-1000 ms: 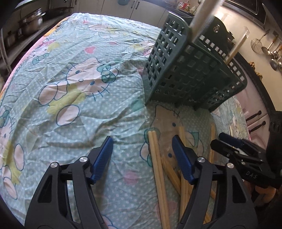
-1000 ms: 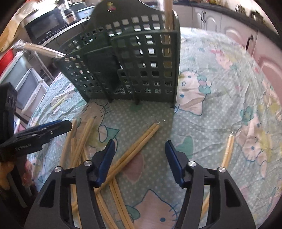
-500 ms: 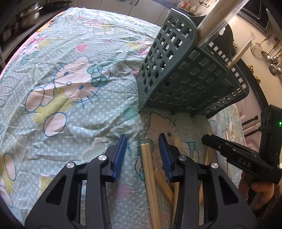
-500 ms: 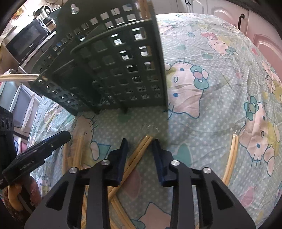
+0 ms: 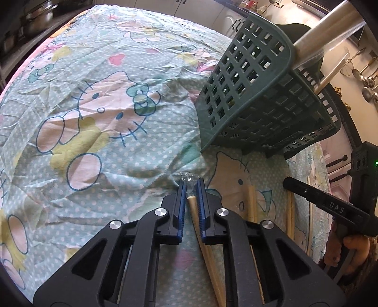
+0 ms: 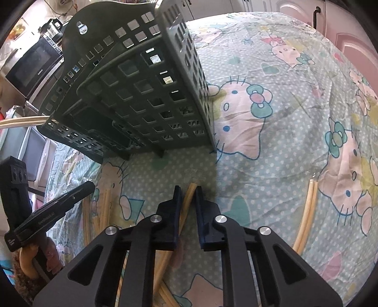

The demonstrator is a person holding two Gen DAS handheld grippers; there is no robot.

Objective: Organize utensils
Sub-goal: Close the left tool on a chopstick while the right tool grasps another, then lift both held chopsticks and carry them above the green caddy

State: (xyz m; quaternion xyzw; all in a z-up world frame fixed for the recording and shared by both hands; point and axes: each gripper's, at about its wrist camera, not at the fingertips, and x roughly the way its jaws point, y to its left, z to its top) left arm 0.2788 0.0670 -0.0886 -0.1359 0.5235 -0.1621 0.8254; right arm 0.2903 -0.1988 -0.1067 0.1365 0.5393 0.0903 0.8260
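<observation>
Several wooden chopsticks in clear wrap lie on the cartoon-cat tablecloth (image 5: 94, 132) in front of a dark green slotted utensil basket (image 5: 259, 94) (image 6: 146, 99). My left gripper (image 5: 190, 186) has its jaws closing, the blue pads pressing a wrapped chopstick pair (image 5: 208, 255) near its tip. My right gripper (image 6: 187, 189) is closing too, its pads squeezing another chopstick pair (image 6: 165, 259). Each gripper shows at the edge of the other's view: the right gripper (image 5: 319, 200), the left gripper (image 6: 59, 203).
More chopsticks (image 5: 251, 205) (image 6: 106, 203) lie between the grippers, and one pair (image 6: 307, 212) lies apart at the right. Wrapped sticks (image 5: 330, 26) stand in the basket. A microwave (image 6: 35, 68), pots (image 5: 37, 19) and hanging ladles (image 5: 363, 75) ring the table.
Both grippers went from wide open to closed around a chopstick pair each. Both moved closer to the basket.
</observation>
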